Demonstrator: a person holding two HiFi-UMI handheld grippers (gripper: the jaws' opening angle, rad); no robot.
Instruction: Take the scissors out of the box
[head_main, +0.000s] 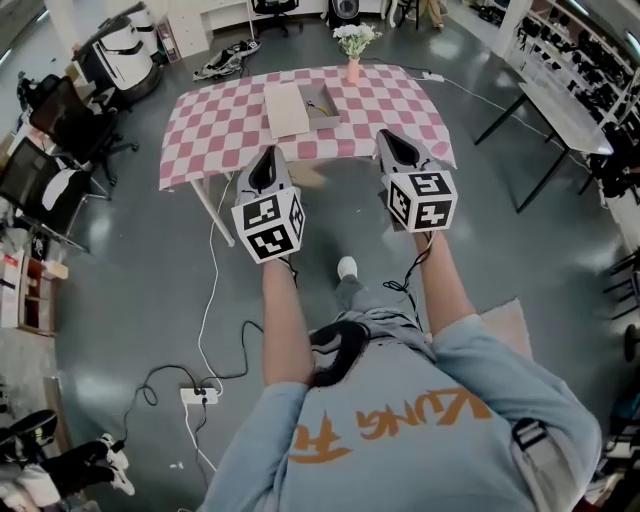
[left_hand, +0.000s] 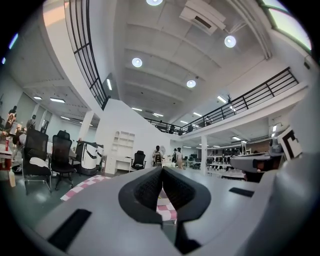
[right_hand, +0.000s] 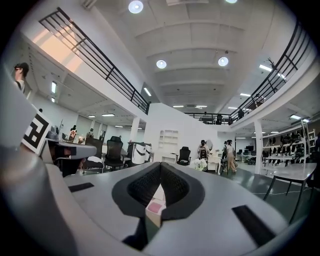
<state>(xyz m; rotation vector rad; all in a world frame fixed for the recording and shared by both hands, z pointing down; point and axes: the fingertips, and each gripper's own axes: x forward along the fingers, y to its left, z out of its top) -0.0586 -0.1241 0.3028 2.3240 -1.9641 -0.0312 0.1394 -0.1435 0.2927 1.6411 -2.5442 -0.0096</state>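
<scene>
Both pairs of jaws are closed tip to tip on nothing. Our left gripper (head_main: 268, 158) and right gripper (head_main: 393, 138) hang well short of the table (head_main: 215, 130). The scissors (head_main: 320, 103) show only as a small dark shape in the open box (head_main: 330, 117) near the table's middle, with the lid (head_main: 286, 110) just beside it. We judge them light, stiff and slick, best pinched at the handles or across the blades. The box walls crowd a sideways reach and a vase (head_main: 353, 70) stands close behind, so above looks freest.
</scene>
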